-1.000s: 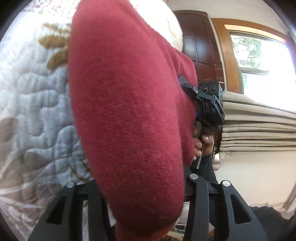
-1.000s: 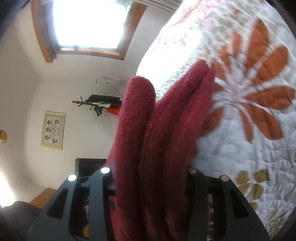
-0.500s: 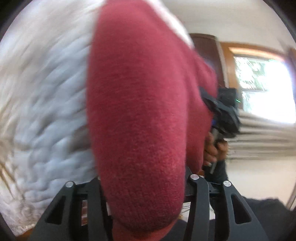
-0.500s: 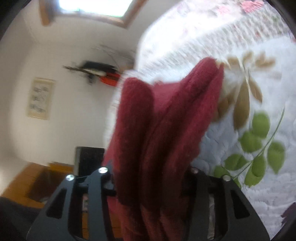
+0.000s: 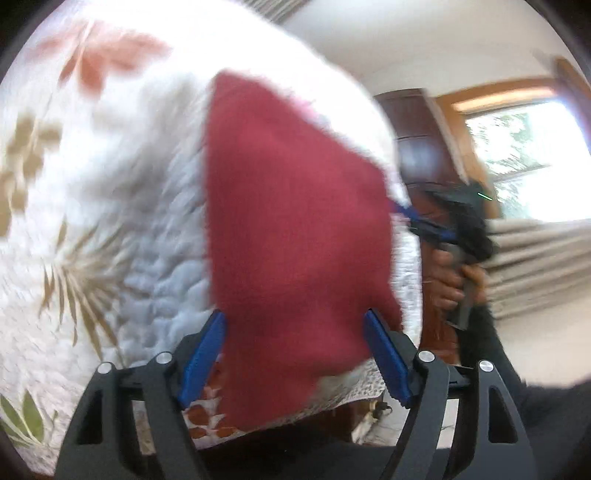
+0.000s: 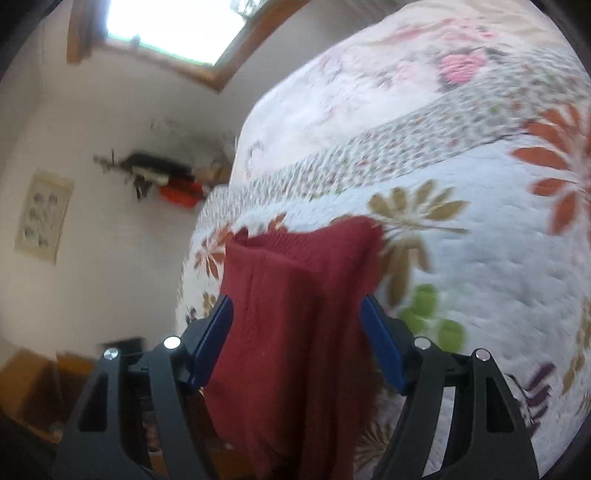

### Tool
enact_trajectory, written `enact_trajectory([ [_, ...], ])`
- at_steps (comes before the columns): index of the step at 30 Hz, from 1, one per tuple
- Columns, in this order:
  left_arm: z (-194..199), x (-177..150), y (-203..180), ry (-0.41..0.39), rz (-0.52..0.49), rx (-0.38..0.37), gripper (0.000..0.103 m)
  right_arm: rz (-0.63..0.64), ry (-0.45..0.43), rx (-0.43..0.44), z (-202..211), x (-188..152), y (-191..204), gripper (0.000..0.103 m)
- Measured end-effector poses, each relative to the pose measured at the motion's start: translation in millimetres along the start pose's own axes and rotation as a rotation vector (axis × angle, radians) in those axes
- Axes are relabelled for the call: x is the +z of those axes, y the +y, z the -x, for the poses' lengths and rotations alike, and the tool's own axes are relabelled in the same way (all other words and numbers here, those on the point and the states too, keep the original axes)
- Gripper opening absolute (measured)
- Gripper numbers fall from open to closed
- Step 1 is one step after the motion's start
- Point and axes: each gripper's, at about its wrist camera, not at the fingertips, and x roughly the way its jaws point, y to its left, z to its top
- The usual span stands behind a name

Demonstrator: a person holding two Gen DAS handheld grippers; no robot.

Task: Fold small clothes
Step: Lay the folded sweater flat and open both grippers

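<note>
We note the dark red knitted garment [image 5: 295,236] lying spread over the near edge of the bed, on the white quilted bedspread with brown, orange and green leaf print [image 5: 110,206]. In the left wrist view the left tongs [image 5: 295,354] stand wide apart, blue pads [image 5: 201,360] clear on either side of the red cloth; the garment fills the gap between them, but neither pad presses it, so we read these tongs as open. The picture is blurred, and the cloth's lower edge hangs past the bedspread's edge. Far right in that view we see the right tongs [image 5: 417,218], blurred, their blue tips just at the garment's right edge, with a person's hand [image 5: 452,277] wrapped round the handle; whether those tips touch the cloth we cannot tell there. In the right wrist view the right tongs [image 6: 297,345] also stand apart, blue pads [image 6: 214,341] showing both sides of a bunched, ribbed fold of the same red garment [image 6: 295,317] that lies between them and drapes down toward the camera; no squeeze is visible, so open. Behind, left: a white wall, a wood-framed window [image 6: 177,33], a framed picture [image 6: 42,216], a wall rack holding dark and orange items [image 6: 162,181]. Beyond the left tongs, right: a dark wooden door [image 5: 421,136] and stacked beige folded fabric [image 5: 543,262].
</note>
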Motion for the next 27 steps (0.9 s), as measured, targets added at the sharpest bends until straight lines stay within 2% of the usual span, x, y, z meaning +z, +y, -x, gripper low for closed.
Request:
enact_trajectory([
  [1,-1,-7,-18,-0.010,-0.040,-0.030,0.076,0.010,0.022,-0.014,-6,1,-1,0.063],
  [3,-8,-10,-37,0.001,-0.118,-0.116,0.076,0.055,0.051,-0.072,-21,5,4,0.015],
  [5,-31,-13,-50,0.047,-0.163,-0.170,0.077,0.041,0.031,-0.093,-21,9,0,0.013],
  [8,-75,-21,-60,0.128,-0.207,-0.164,0.076,0.010,-0.008,-0.188,-27,9,-30,0.012],
  [11,-90,-29,-60,0.157,-0.189,-0.198,0.077,-0.072,0.013,-0.162,-37,2,-53,0.014],
  [14,-88,-34,-51,0.172,-0.180,-0.193,0.077,-0.040,-0.033,-0.128,-14,-1,-30,0.025],
  [15,-102,-28,-63,0.173,-0.176,-0.188,0.077,-0.007,-0.061,-0.127,-1,-4,-16,0.025],
  [17,-100,-28,-61,0.170,-0.166,-0.196,0.078,0.097,-0.072,-0.101,21,-18,20,0.024],
  [19,-106,-25,-65,0.170,-0.160,-0.204,0.080,0.154,-0.010,-0.040,24,-42,44,0.024],
  [20,-107,-27,-63,0.171,-0.163,-0.207,0.081,0.179,0.067,-0.035,12,-63,51,0.025],
  [22,-111,-29,-62,0.170,-0.171,-0.202,0.083,0.198,0.150,-0.079,-7,-87,46,0.021],
  [24,-110,-31,-66,0.179,-0.177,-0.190,0.083,0.150,0.163,-0.139,-17,-107,16,0.000],
  [26,-99,-34,-71,0.181,-0.174,-0.188,0.084,0.084,0.138,-0.148,-10,-114,-4,0.000],
  [27,-90,-33,-66,0.163,-0.178,-0.180,0.086,0.082,0.124,-0.149,-4,-117,-1,0.000],
])
